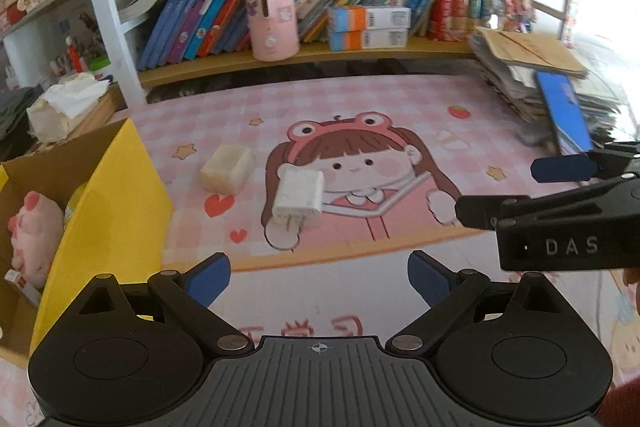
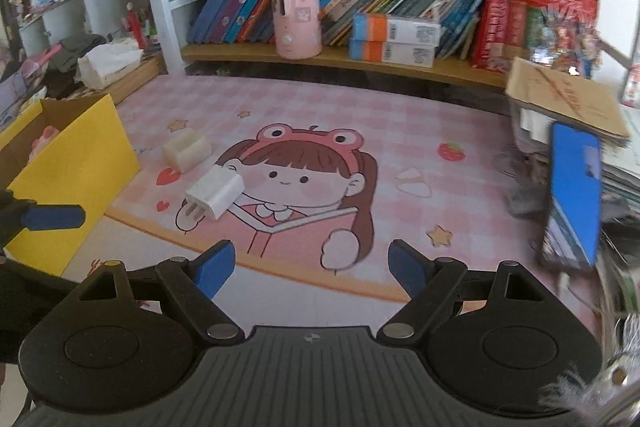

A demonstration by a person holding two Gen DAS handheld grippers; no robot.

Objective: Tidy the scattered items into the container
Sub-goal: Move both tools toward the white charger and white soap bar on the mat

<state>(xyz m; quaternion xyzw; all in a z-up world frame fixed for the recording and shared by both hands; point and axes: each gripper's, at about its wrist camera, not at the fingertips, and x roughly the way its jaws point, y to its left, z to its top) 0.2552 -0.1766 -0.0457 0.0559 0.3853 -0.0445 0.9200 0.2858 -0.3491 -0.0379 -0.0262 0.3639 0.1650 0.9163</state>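
Left wrist view: both grippers, left gripper (image 1: 320, 279) and right gripper (image 2: 312, 267), hover with jaws open and empty; the white charger (image 1: 298, 199) lies ahead on the desk (image 1: 400, 115), prongs toward the left gripper, yellow box (image 1: 108, 203) leftward.

Two loose items lie on the pink cartoon mat (image 1: 400, 99): one white plug charger (image 1: 298, 197) and one cream-coloured block (image 1: 227, 169). One yellow cardboard box (image 1: 108, 207) holds one pink plush toy (image 1: 34, 235). On the shelf stand one pink cylinder (image 1: 273, 15) and two stacked orange-and-white cartons (image 1: 368, 27).
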